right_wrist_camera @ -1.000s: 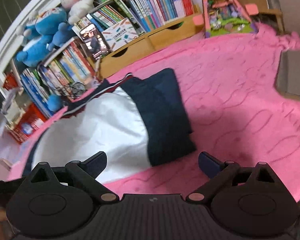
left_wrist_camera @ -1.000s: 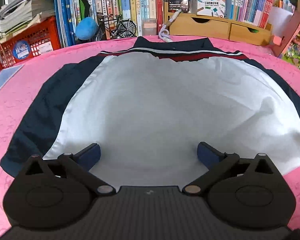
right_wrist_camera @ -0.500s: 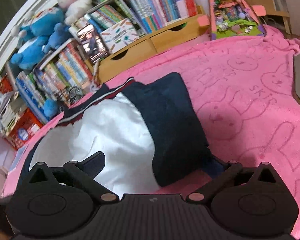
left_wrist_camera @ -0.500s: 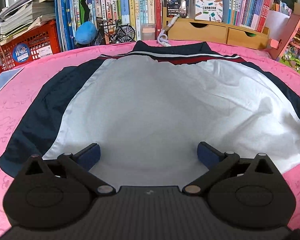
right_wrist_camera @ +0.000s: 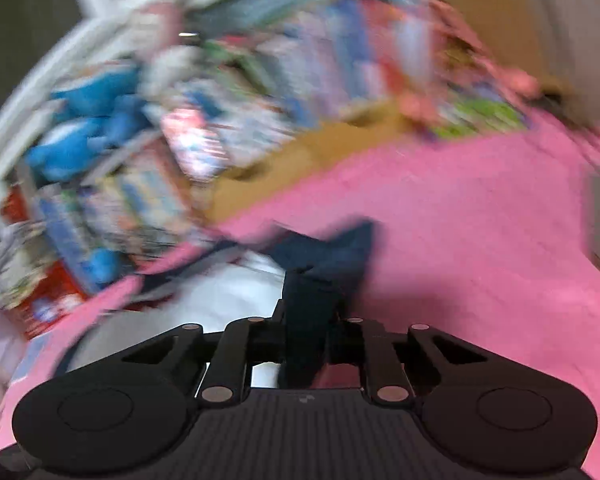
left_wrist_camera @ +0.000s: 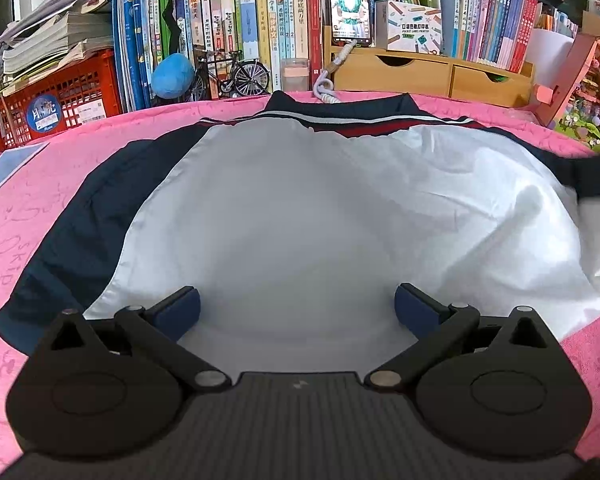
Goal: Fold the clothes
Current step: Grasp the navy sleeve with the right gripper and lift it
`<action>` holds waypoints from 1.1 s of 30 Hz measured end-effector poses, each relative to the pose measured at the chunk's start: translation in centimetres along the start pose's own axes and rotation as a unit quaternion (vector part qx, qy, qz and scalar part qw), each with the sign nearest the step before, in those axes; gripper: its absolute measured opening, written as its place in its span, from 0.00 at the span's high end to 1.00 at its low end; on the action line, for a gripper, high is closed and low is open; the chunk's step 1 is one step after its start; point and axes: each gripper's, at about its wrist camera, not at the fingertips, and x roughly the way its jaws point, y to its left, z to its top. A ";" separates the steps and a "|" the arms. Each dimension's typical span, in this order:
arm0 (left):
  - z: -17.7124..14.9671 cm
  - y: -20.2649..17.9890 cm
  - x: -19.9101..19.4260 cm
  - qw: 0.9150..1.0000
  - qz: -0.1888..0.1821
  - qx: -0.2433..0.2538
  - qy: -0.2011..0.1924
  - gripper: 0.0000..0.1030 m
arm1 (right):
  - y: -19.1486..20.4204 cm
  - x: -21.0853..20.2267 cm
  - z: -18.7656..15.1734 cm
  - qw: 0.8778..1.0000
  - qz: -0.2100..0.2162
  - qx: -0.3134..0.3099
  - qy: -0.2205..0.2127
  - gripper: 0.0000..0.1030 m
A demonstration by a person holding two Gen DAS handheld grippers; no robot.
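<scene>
A jacket with a white body (left_wrist_camera: 300, 208) and navy sleeves lies flat, back up, on the pink blanket, its collar toward the books. My left gripper (left_wrist_camera: 298, 308) hovers open over the white hem with nothing between its fingers. The left navy sleeve (left_wrist_camera: 80, 232) lies folded along the body. In the blurred right wrist view my right gripper (right_wrist_camera: 306, 320) is closing its jaws on the right navy sleeve (right_wrist_camera: 332, 248), and the cloth stands pinched between the fingers. That sleeve shows lifted at the right edge (left_wrist_camera: 596, 172) of the left wrist view.
The pink blanket (left_wrist_camera: 40, 184) covers the table. Behind it stand rows of books (left_wrist_camera: 228, 20), a red crate (left_wrist_camera: 60, 100), a wooden drawer box (left_wrist_camera: 420, 72), a model bicycle (left_wrist_camera: 236, 76) and a toy house (left_wrist_camera: 580, 96). A blue booklet (left_wrist_camera: 12, 164) lies at the left.
My right gripper came in over the end of the right navy sleeve, shut on it and rose, blurring its view. The left gripper stayed open in place.
</scene>
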 end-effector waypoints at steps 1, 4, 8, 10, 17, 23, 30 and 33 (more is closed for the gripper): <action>0.0 0.0 0.0 1.000 0.000 0.000 -0.001 0.00 | 1.7 0.7 0.1 0.999 0.030 -0.020 0.005 0.83; -0.1 0.0 0.0 1.000 -0.001 0.000 -0.003 0.00 | 5.9 2.8 -0.3 0.990 0.114 -0.078 0.033 0.83; -0.1 -0.1 0.0 1.000 -0.004 0.001 -0.004 0.00 | 7.5 5.3 -2.1 0.981 0.133 -0.108 0.086 0.79; -0.1 -0.1 0.0 1.000 -0.004 0.001 -0.004 0.00 | 6.9 5.2 -2.9 0.985 0.095 -0.122 0.082 0.77; -0.2 0.0 0.1 1.000 -0.005 0.000 -0.005 0.00 | 3.7 1.5 -5.4 0.989 -0.067 -0.131 0.008 0.11; -0.2 0.1 0.1 1.000 -0.005 0.001 -0.004 0.00 | -2.7 0.1 -6.0 0.992 -0.112 0.059 -0.019 0.12; -0.3 0.2 0.1 1.000 -0.006 0.002 -0.005 0.00 | -5.4 3.2 -1.6 0.986 -0.007 0.166 0.022 0.86; -0.4 0.2 0.1 1.000 -0.006 0.002 -0.006 0.00 | -0.5 3.6 0.4 0.996 0.065 0.062 0.002 0.86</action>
